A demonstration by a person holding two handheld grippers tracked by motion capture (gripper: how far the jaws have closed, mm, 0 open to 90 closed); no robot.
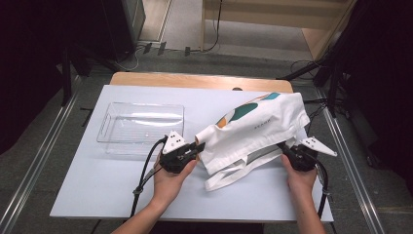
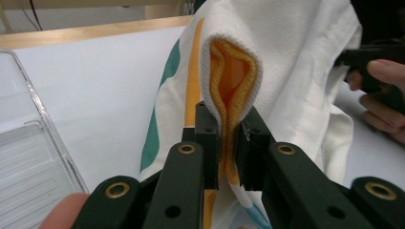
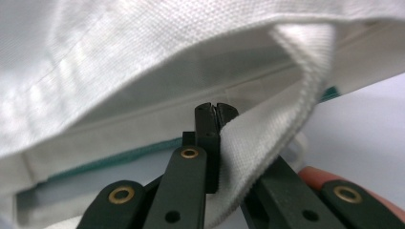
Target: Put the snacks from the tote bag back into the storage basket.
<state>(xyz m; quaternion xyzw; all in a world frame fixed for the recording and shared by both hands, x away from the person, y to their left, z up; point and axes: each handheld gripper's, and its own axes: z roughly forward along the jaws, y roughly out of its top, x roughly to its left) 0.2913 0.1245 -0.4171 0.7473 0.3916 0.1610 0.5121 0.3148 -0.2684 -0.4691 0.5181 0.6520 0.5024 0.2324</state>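
Both tongs clamp the white tote bag (image 1: 253, 129) lying on the bench (image 1: 97, 180): left tongs (image 1: 199, 146) on its folded edge, right tongs (image 1: 282, 146) on the hem. Lifting evenly should avoid slipping.

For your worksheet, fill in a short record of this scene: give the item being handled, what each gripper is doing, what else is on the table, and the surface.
Item: white tote bag with teal and orange print, lying crumpled
Left gripper: shut on a fold of the bag
Right gripper: shut on the bag's edge
Also present: clear plastic tray, left of the bag, nothing in it
Surface: white table
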